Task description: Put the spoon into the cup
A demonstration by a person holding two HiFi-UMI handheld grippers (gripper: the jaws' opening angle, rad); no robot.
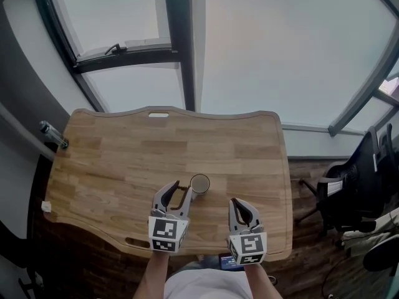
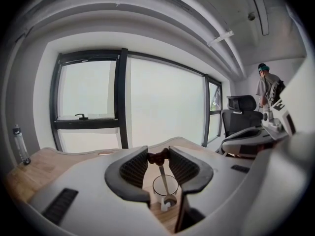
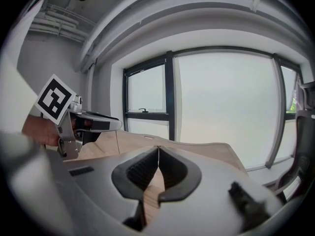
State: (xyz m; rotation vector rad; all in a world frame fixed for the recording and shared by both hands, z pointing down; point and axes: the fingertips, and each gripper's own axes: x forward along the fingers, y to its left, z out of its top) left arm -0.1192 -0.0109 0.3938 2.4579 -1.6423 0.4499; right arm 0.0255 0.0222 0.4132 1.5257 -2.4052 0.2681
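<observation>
Left tongs [image 2: 158,155] pinch the brown knob at the top of the spoon [image 2: 170,199], which hangs almost plumb below my jaw tips. Right tongs [image 3: 158,150] are pressed together on nothing, level with the left pair and to their right.

Wooden table [image 1: 112,154]: spreads under and ahead of both pairs.

Glass cup [image 2: 157,188]: upright, just ahead of and below the left tips, off to the left of the right pair. Through its clear wall I see no liquid.

Spoon bowl: at the cup's near side, low against the wall. Whether it is inside the rim or just short of it I cannot tell.

Step in hand, as I judge it: lowering the spoon into the cup. To do it well I should hold the shaft vertical and centre the bowl over the mouth before sinking further. The pinch should be firm until the bowl rests on the bottom. Then I should spread the jaws slowly, so the handle leans on the rim without tipping the light cup. The right pair could steady it.
</observation>
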